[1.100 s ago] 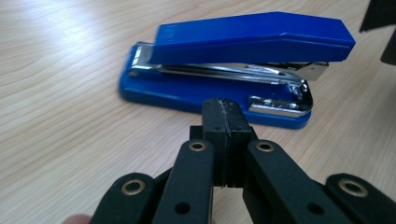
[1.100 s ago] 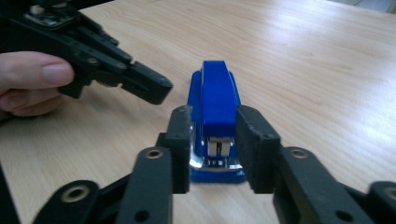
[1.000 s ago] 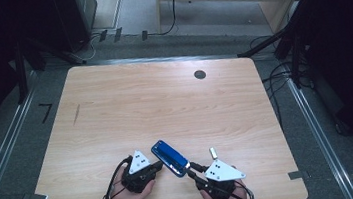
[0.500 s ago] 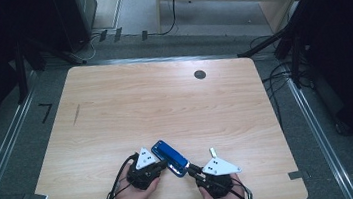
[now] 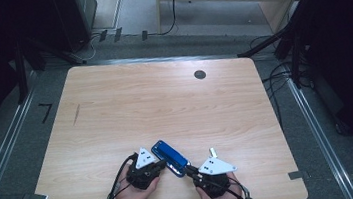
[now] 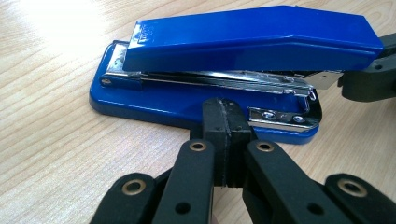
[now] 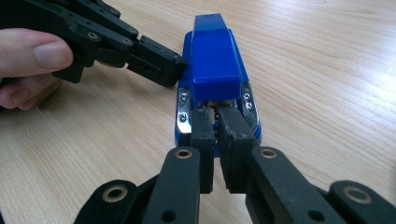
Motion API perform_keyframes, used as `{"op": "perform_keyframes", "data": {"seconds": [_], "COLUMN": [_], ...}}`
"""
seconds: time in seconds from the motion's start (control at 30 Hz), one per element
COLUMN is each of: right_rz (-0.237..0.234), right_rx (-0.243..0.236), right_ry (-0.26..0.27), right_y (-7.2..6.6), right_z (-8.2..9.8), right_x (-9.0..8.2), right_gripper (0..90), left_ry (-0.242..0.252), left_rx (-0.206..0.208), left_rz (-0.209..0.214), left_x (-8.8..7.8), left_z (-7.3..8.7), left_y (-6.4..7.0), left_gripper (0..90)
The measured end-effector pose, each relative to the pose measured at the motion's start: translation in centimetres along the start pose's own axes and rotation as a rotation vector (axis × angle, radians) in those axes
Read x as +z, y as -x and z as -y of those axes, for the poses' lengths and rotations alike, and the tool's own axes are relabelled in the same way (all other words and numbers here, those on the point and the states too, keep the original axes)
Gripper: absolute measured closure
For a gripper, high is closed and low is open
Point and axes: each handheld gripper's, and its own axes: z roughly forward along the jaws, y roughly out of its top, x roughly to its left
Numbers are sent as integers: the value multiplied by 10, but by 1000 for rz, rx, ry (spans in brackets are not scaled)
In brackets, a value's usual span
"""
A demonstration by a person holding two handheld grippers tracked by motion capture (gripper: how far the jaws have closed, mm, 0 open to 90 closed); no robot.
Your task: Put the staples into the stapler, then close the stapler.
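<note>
From above, a blue stapler (image 5: 170, 158) lies slantwise near the front edge of the wooden table (image 5: 165, 106), with the left tongs (image 5: 158, 166) at its side and the right tongs (image 5: 190, 170) at its rear end.

In the left gripper view, the left tongs (image 6: 225, 116) are closed on nothing, their tip touching the stapler's (image 6: 233, 70) base.

In the right gripper view, the right tongs (image 7: 215, 122) have just been closing, nearly together at the stapler's (image 7: 212, 65) hinge end; whether they pinch anything I cannot tell.
</note>
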Motion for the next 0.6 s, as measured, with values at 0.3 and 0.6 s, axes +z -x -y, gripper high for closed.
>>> {"op": "perform_keyframes", "data": {"seconds": [0.3,0.6], "right_rz": [-3,-4], "right_rx": [9,10], "right_ry": [7,6], "right_y": [2,1], "right_z": [-2,-2], "right_x": [-1,-1], "right_gripper": [865,871], "left_ry": [3,3], "left_rx": [6,10], "left_rz": [4,2], "left_x": [0,0], "left_z": [0,0], "left_y": [0,1], "left_gripper": [900,900]}}
